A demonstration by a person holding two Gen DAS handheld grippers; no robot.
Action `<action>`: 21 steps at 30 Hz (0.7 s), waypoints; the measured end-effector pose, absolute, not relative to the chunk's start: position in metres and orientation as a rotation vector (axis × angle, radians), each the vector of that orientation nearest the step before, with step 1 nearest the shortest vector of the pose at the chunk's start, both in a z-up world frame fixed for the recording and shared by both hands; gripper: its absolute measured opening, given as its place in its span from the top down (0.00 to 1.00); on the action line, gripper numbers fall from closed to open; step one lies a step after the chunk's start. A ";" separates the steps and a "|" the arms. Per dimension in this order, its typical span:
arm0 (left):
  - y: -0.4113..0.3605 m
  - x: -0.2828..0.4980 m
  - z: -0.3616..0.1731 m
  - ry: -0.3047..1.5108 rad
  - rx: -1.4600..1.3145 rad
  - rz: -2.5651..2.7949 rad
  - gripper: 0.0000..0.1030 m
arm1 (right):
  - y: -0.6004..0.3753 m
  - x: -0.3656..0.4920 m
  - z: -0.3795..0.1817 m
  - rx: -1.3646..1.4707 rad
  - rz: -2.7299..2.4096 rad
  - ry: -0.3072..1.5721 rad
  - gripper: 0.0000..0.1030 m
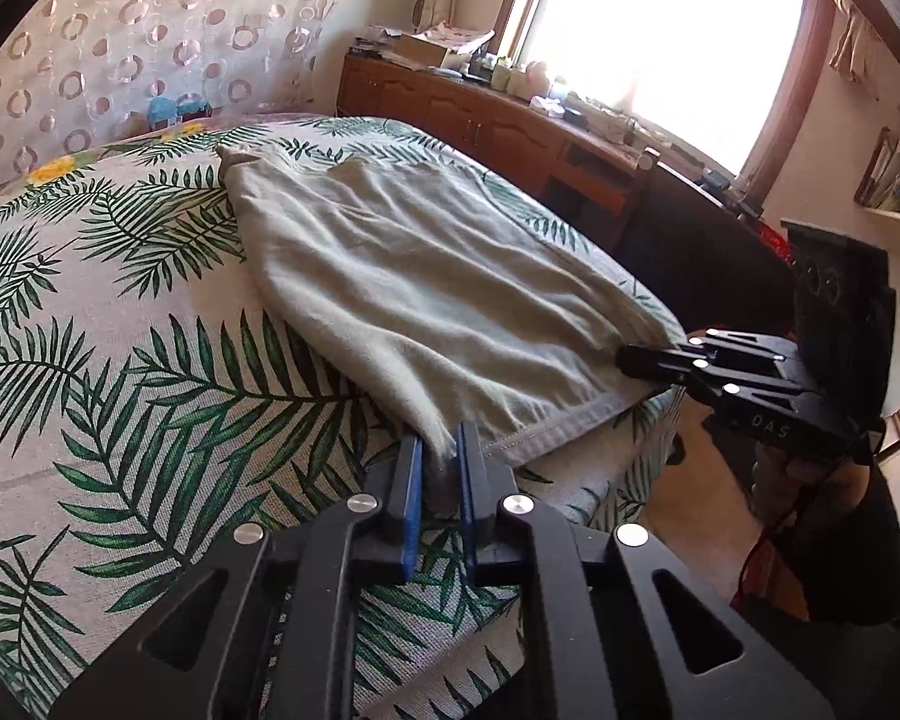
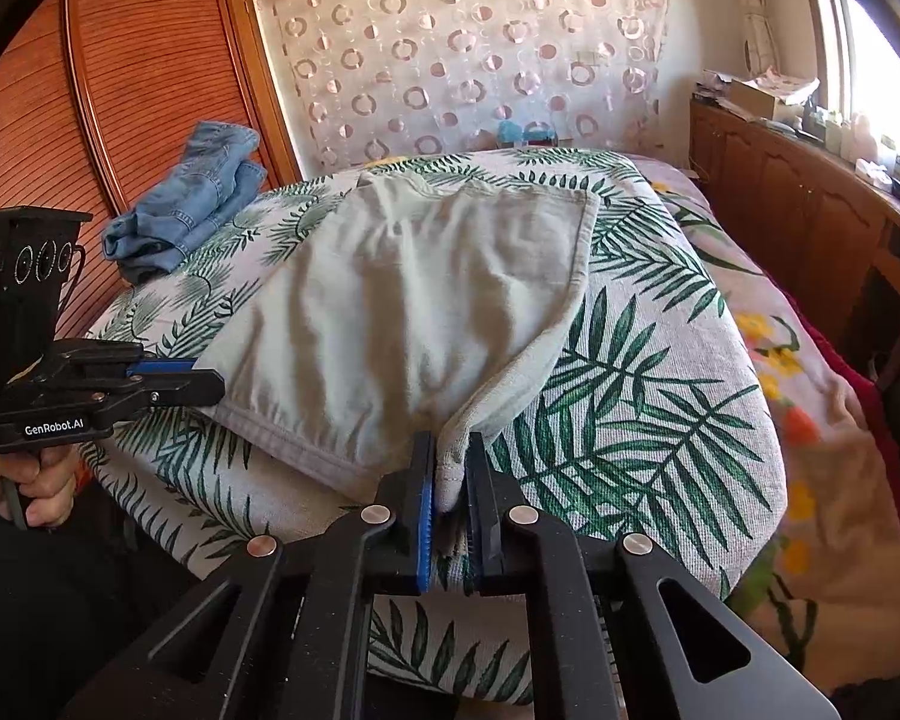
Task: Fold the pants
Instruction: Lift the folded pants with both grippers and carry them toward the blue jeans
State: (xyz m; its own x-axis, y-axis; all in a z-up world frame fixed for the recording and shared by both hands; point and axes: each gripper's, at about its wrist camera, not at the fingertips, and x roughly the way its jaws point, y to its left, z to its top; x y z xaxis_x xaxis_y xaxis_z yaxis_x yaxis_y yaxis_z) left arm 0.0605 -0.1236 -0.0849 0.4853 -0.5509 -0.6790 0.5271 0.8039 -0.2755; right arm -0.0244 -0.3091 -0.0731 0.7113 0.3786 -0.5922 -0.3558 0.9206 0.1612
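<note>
We see a bed point(image 1: 90, 312) covered in a palm-leaf print spread, filling most of both wrist views, with a patterned sheer curtain point(image 2: 468, 54) hanging behind it and a wooden sideboard point(image 1: 498, 126) under a bright window point(image 1: 672, 30). On the spread lie the pants point(image 1: 402, 276), pale grey-green and already doubled over, stretching from the near edge of the bed toward the curtain; the stitched hem runs along the edge nearest us. A folded pair of blue jeans point(image 2: 192, 198) sits well apart, at the far left corner of the bed by a ribbed wooden panel. Our left claw point(image 1: 438, 462) is nearly closed, its blue-lined fingers pinching one near corner of the pants, the fabric bunched between them. Our right claw point(image 2: 450, 474) is likewise closed down on the other near corner, a fold of cloth gathered between its fingers. Each claw shows in the other's view, gripping at the hem's ends. A hand point(image 2: 36, 486) wraps the left claw's handle.
</note>
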 end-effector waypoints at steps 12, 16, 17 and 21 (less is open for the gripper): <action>-0.099 0.056 -0.041 0.700 -0.061 -0.623 0.91 | -0.295 -0.031 -0.043 0.004 0.447 0.571 0.93; -0.095 0.060 -0.017 0.643 -0.022 -0.609 0.92 | -0.285 -0.030 -0.020 -0.021 0.469 0.514 0.93; -0.093 0.062 -0.007 0.622 -0.017 -0.604 0.92 | -0.283 -0.029 -0.015 -0.027 0.472 0.500 0.93; -0.085 0.066 0.024 0.550 -0.009 -0.590 0.92 | -0.274 -0.027 0.015 -0.044 0.482 0.427 0.93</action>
